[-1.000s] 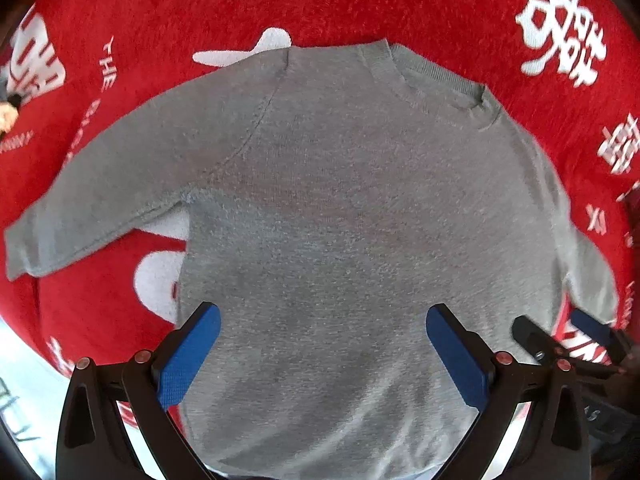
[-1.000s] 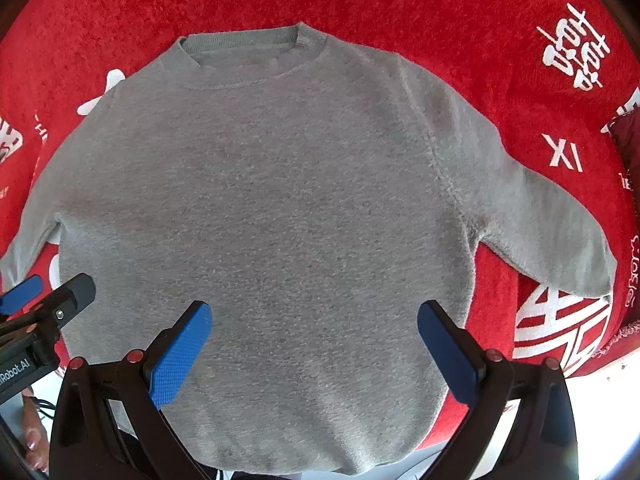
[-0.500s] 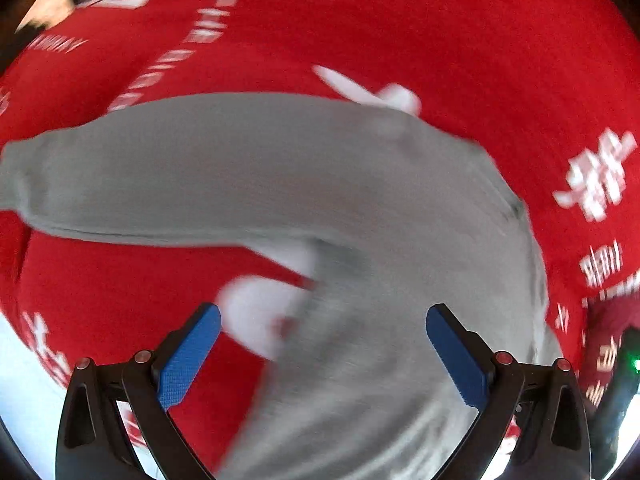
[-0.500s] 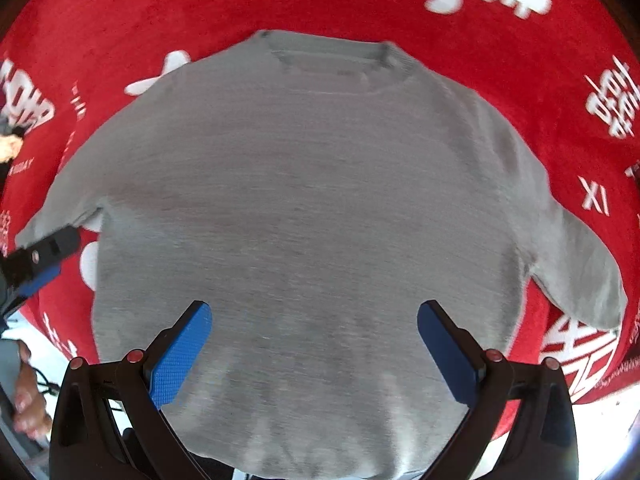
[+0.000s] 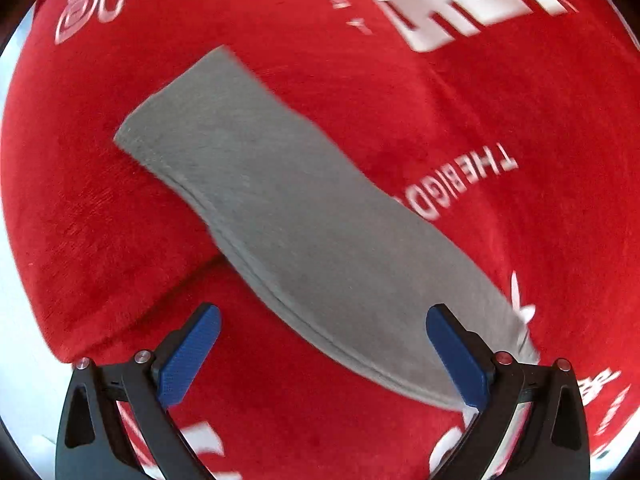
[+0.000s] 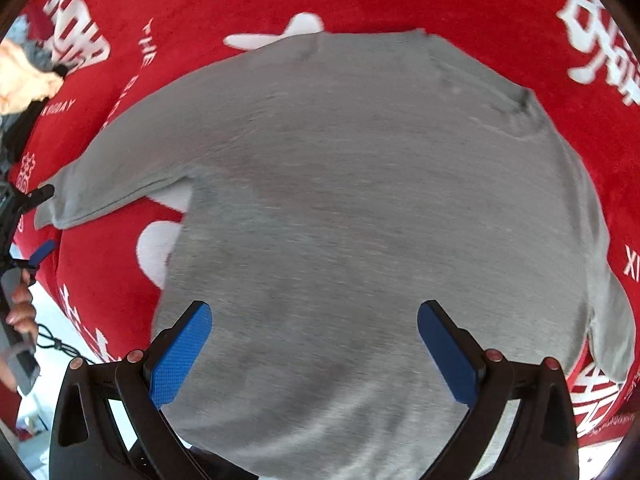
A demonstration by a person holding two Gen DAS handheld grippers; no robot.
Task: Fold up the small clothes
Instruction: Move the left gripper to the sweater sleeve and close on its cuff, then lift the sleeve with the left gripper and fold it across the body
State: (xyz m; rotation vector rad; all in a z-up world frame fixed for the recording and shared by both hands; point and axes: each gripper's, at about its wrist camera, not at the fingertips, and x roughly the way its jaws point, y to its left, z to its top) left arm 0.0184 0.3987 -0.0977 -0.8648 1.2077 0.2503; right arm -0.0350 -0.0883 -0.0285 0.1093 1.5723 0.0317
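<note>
Step in hand, as I read it: first sleeve fold, at the approach stage, nothing grabbed yet.

Left side: left gripper (image 5: 322, 354) is spread wide and empty, blue pads (image 5: 188, 356) clear of any fabric. It hovers over the sweater's left sleeve (image 5: 288, 216), which lies flat and stretched out on the red blanket (image 5: 460, 112), cuff (image 5: 172, 108) at the far end, angled up and left in the left wrist view. The near part of the sleeve runs between the jaws toward the right-hand pad; whether it touches that pad I can't tell. The frame is a bit blurred.

Centre and right: grey sweater (image 6: 360, 208) is spread flat on the same blanket, collar (image 6: 480, 80) away from the camera, hem nearest. Right gripper (image 6: 314, 350) is also wide open and holding nothing, hovering over the lower body near the hem. The other sleeve (image 6: 612, 320) hangs down along the right edge of the body.

A hand (image 6: 20, 312) on the left tool shows at the left edge of the right wrist view.

Next move, my read: left gripper drops toward the cuff end, closes on it, and carries it across onto the body. Pinch both layers of the cuff, low to the blanket, without catching the plush pile. Right gripper looks placed to pin the body if it drags.
</note>
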